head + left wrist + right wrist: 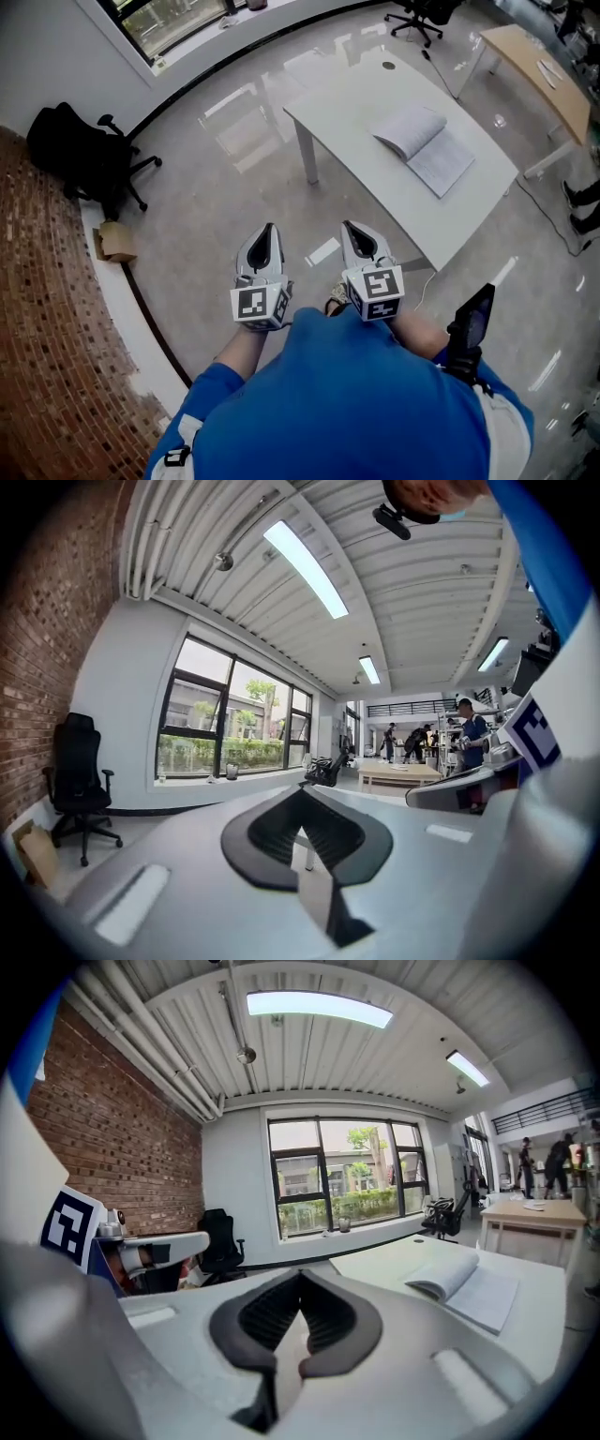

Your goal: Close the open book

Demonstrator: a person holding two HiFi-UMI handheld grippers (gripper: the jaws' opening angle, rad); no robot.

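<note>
The open book (424, 146) lies face up on the white table (349, 131), its left pages arched and its right pages flat. In the right gripper view the book (466, 1284) sits ahead and to the right, beyond the jaws. Both grippers are held close in front of the person's blue-sleeved body, over the floor and well short of the table. The left gripper (267, 242) has its jaws together with nothing between them, as the left gripper view (302, 801) also shows. The right gripper (362, 240) is likewise shut and empty (300, 1281).
A black office chair (86, 155) and a cardboard box (114, 242) stand by the brick wall (42, 356) at left. A wooden table (542, 67) and another chair (422, 17) are at the far right. Glossy floor lies between me and the table. People stand far off (464, 726).
</note>
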